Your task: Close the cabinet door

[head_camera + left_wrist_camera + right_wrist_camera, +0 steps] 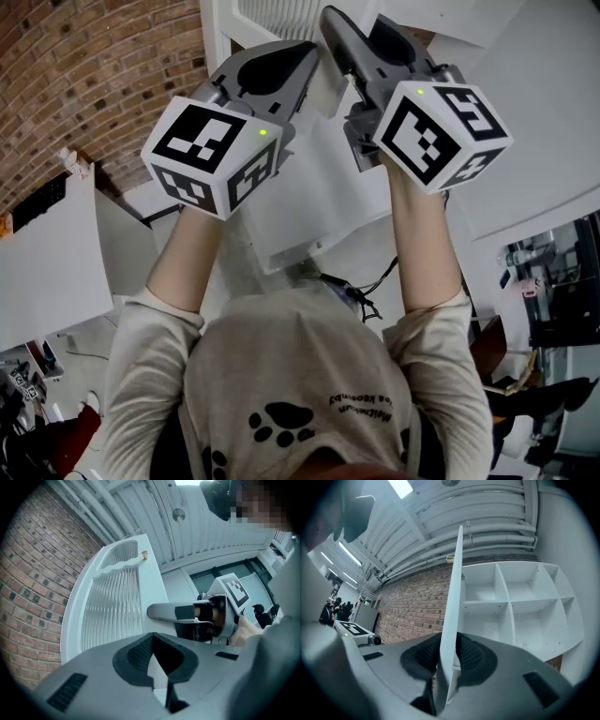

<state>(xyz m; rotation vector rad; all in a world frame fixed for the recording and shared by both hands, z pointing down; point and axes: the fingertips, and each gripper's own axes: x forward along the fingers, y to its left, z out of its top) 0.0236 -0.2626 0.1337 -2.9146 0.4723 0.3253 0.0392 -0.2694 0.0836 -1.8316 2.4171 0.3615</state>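
The right gripper (449,660) is clamped on the edge of the white, ribbed-glass cabinet door (453,616), which stands open from the white shelved cabinet (513,603). The left gripper (157,658) faces the door's pane, jaws slightly apart and empty.

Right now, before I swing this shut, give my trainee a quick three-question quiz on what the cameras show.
1. Multiple choice: the right gripper is shut on: A) the edge of the cabinet door; B) a shelf; C) nothing.
2. True or false: the open cabinet has books in its compartments.
3. Fill in: the wall beside the cabinet is made of ____.
Key: 1 A. 2 false, the compartments in view are bare. 3 brick.
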